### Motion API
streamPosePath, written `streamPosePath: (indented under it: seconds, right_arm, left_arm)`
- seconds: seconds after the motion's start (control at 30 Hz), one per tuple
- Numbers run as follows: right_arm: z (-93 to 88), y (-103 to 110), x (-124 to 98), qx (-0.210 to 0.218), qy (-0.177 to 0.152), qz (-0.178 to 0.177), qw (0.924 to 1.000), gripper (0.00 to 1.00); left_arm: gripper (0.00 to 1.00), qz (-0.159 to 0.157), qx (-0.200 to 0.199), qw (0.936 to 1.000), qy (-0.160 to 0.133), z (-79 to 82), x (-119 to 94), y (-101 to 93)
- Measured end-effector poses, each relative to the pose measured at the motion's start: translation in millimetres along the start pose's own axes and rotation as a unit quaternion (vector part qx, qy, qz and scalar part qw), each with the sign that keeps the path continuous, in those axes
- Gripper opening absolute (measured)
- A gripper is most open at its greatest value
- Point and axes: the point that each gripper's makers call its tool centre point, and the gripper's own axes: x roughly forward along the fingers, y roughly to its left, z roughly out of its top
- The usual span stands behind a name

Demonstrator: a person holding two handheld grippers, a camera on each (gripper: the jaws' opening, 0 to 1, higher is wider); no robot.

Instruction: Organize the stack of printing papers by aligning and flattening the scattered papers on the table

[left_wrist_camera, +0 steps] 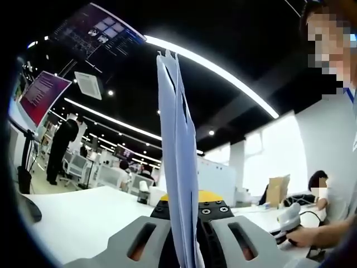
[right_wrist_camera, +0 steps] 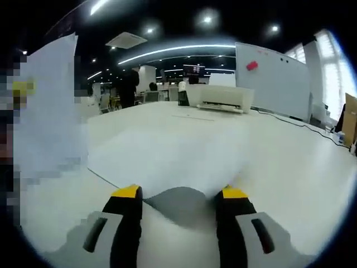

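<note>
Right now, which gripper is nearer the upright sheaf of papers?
Left. The left gripper is clamped on the papers, held edge-on between its jaws. The right gripper is open over the table, the papers off to its left.

One paper stack [left_wrist_camera: 178, 167], one printer [right_wrist_camera: 218, 98]

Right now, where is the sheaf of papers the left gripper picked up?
In the left gripper view, the papers stand upright on edge, clamped in the left gripper above the white table.
</note>
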Motion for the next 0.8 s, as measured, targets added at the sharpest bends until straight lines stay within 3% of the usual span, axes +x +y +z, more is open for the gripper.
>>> streamPosePath:
  seconds: [0.2, 0.43, 0.8]
  right_arm:
    - [1.2, 1.3, 1.0, -0.004, -0.002, 0.009, 1.0, 0.37]
    - [3.1, 5.2, 4.2, -0.01, -0.002, 0.023, 0.9997, 0.19]
    - [4.7, 9.1, 4.3, -0.026, -0.005, 0.029, 0.9992, 0.08]
  left_arm:
    - [0.06, 0.0, -0.001, 1.0, 0.0, -0.5, -0.1, 0.6]
    - [0.06, 0.001, -0.002, 1.0, 0.001, -1.0, -0.5, 1.3]
    - [0.06, 0.0, -0.001, 1.0, 0.002, -1.1, 0.2, 1.3]
